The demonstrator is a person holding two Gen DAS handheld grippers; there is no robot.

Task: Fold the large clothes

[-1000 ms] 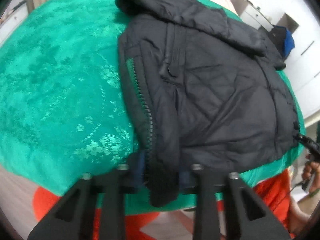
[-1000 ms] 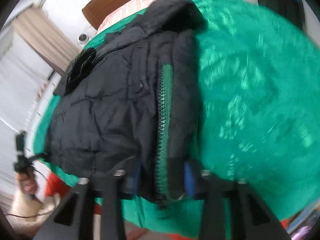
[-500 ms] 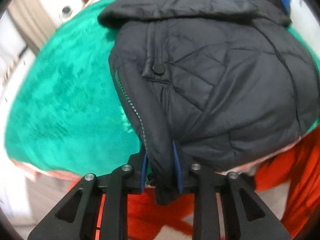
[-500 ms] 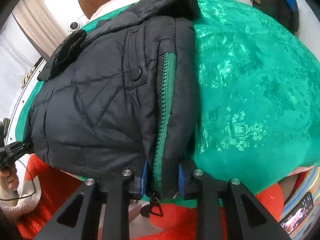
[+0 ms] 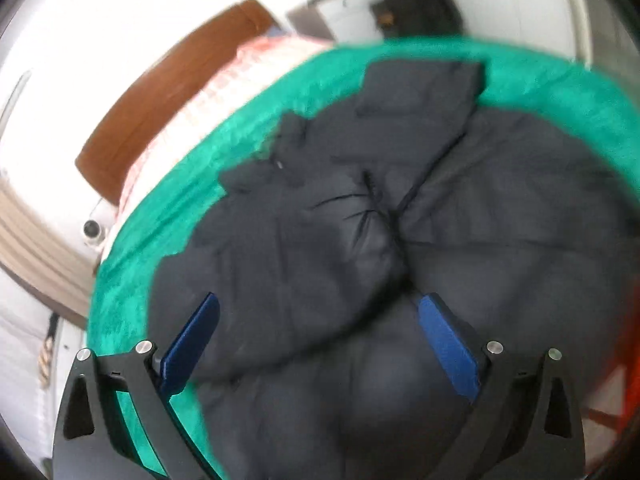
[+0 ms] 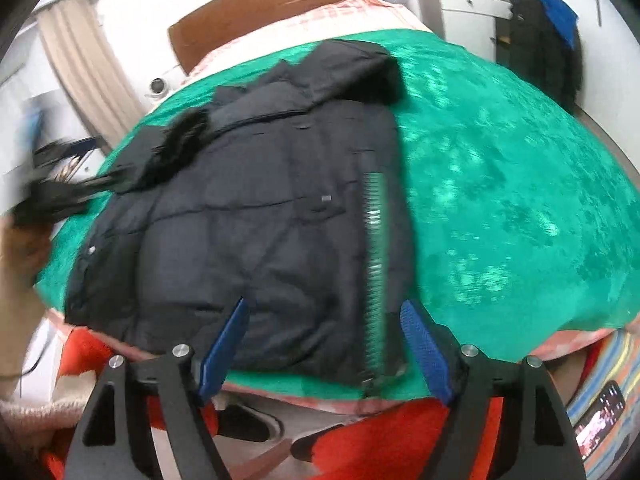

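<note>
Black padded jacket [image 6: 256, 216] lies on the green bedspread [image 6: 520, 208], bulk toward its near-left part, hem hanging slightly over the near edge; hood [image 6: 352, 68] points toward the headboard [image 6: 280, 4]. Green-backed zipper [image 6: 374, 272] runs along the jacket's right side, ending at the near edge.

Left gripper [image 5: 316, 328]: jaws spread wide, nothing between them, hovering low over puffy dark fabric — frame blurred. Right gripper [image 6: 324, 332]: jaws also spread, empty, poised at the near edge with the zipper end sitting between the pads [image 6: 426, 356] in view; not touching, as far as visible.

Judgement: the jacket appears folded lengthwise already; the step in hand looks like re-gripping for a crosswise fold. To do it well:
- take both hem corners at matching positions, biting through every layer, not just the shell;
- pinch beside the zipper, not on its teeth — slippery, and bulky;
- carry the hem toward the hood evenly, since trapped air will make the padding spring back.
</note>
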